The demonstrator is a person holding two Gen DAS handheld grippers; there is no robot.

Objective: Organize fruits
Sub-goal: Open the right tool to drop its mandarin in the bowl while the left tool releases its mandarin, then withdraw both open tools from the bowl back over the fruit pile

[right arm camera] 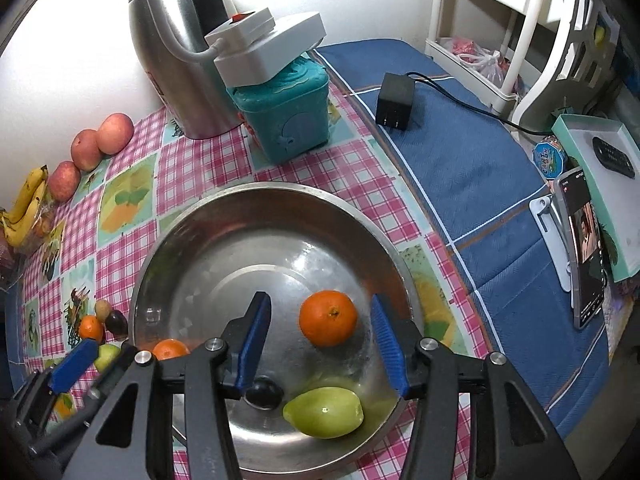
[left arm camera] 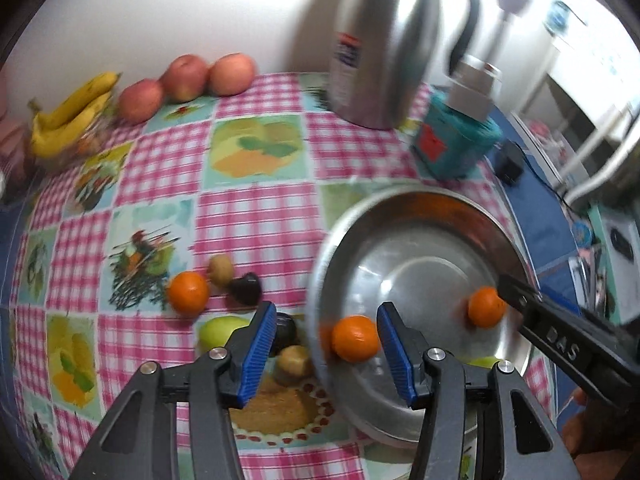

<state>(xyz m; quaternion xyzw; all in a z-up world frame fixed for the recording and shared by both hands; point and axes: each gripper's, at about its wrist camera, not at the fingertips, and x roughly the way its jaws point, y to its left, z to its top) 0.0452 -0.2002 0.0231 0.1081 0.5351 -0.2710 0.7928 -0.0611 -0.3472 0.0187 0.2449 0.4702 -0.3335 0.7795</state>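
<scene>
Your left gripper [left arm camera: 326,332] is spread wide over the steel bowl's [left arm camera: 400,208] rim, an orange [left arm camera: 355,338] between its fingers. Your right gripper [right arm camera: 320,344] is also spread, above another orange [right arm camera: 328,318] lying in the bowl beside a green fruit [right arm camera: 324,412].

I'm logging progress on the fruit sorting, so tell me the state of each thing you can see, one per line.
Left tongs: open, empty, over the bowl's edge.
Right tongs: open, empty, above the bowl.
Bowl: upright, holds two oranges, a green fruit and a dark fruit.
Orange: loose in the bowl, between the right tongs.
Green fruit: lying in the bowl.
Phone: propped up, screen on.
Flask: upright.
</scene>
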